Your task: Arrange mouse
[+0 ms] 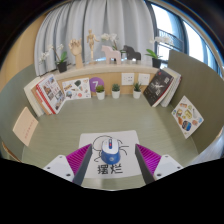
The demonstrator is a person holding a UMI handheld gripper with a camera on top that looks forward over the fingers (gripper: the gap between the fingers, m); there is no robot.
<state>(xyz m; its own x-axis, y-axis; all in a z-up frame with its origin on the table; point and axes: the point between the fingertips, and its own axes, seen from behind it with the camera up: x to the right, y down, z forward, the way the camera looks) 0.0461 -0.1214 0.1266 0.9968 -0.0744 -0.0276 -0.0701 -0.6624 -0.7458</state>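
Since you start from the fingers, read the lines outward from them.

Hand-held gripper [109, 165]: you hold it spread wide, grasping nothing; the magenta pads [78, 157] stand apart at either side.

Mouse [110, 149]: it rests on a white mat [110, 158] on the desk [60, 135], between your fingers and just ahead of them, with a gap at each side.

Handling: you can judge it light, rigid and smooth-shelled, so it may slip; take it across its two flanks at the widest part, not by nose or tail.

Pointing: its long axis seems to run straight away from you, along the fingers; the blue patch lies at the near end, but which end is the front you cannot tell.

Beyond: small potted plants [115, 90] and propped books [160, 87] stand well past it, before a curtained window [95, 25].
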